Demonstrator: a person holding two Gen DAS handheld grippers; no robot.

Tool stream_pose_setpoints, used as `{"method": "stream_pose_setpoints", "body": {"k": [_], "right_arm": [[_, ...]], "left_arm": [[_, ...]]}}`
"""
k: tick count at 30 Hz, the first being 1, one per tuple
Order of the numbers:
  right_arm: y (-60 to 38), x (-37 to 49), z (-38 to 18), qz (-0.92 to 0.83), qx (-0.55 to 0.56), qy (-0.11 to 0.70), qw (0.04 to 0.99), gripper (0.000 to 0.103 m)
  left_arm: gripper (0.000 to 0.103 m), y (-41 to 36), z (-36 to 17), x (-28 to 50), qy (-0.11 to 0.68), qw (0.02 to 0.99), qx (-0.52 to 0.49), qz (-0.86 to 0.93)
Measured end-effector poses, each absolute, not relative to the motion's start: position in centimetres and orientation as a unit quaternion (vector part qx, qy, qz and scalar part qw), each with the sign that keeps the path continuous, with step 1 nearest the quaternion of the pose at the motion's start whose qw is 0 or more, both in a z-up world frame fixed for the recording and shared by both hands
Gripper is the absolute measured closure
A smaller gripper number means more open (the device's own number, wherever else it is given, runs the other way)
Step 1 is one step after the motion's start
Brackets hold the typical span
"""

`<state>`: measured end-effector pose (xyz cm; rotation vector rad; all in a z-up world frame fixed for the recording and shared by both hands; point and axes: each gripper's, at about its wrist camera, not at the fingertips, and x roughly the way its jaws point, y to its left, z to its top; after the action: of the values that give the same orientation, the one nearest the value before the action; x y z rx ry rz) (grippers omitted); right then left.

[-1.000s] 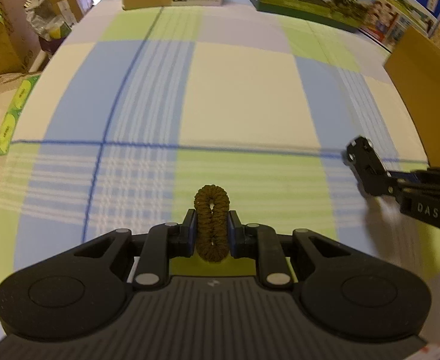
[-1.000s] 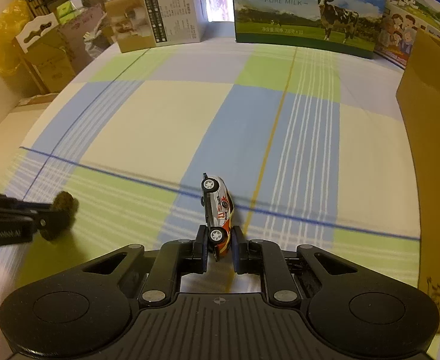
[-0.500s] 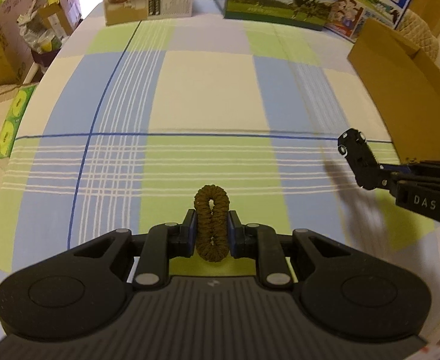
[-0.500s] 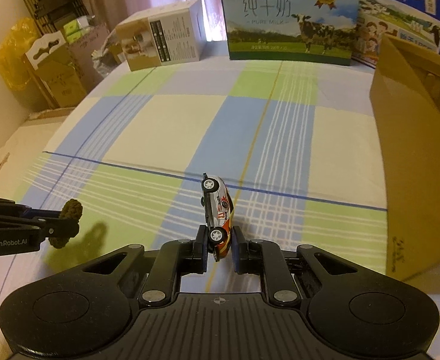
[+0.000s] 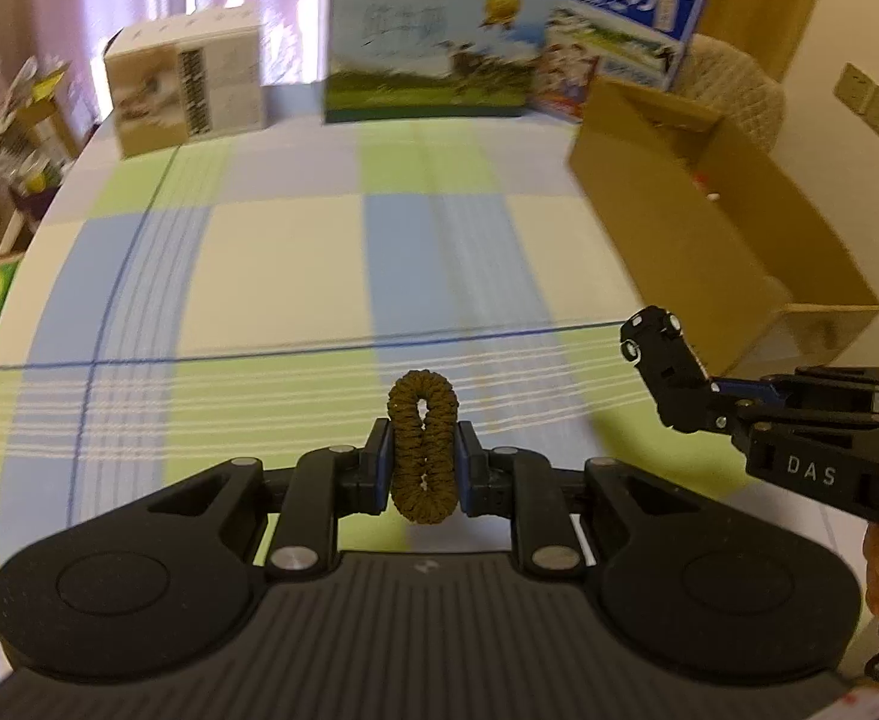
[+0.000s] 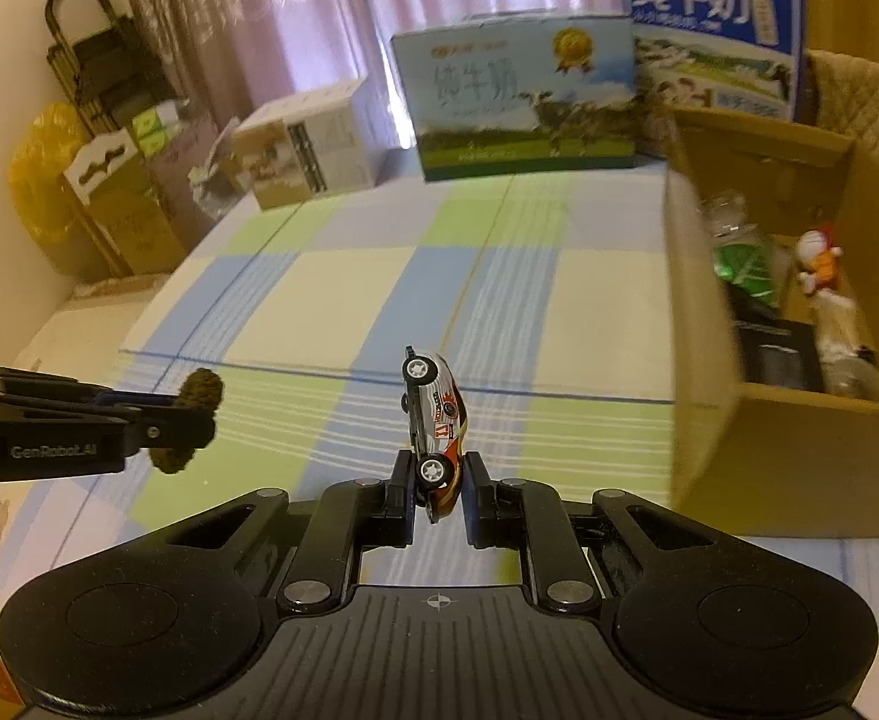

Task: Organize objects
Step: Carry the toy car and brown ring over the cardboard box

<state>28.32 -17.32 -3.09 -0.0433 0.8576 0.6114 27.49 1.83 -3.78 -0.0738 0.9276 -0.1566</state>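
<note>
Left gripper clamped a brown hair scrunchie, held clear above the checked tablecloth. Right gripper pinched a toy car nose-up, near an open cardboard box containing what looked like bottles and a small figurine, blurred.

Both grippers are raised above the checked tabletop. The left gripper is clamped on a brown hair tie; the right gripper pinches a white toy car.

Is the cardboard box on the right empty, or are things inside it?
Not empty: the cardboard box holds a green-labelled bottle and a small figurine.
</note>
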Motion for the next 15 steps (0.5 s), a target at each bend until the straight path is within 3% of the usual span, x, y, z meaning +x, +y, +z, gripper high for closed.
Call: {"method": "stream_pose_setpoints", "body": {"k": [15], "right_arm": [[-28.7,28.3,1.3,0.247,0.019,0.369,0.896,0.091]], "left_arm": [[0.086,-10.5,0.0,28.9,0.404,0.901,-0.007,-0.156]]}}
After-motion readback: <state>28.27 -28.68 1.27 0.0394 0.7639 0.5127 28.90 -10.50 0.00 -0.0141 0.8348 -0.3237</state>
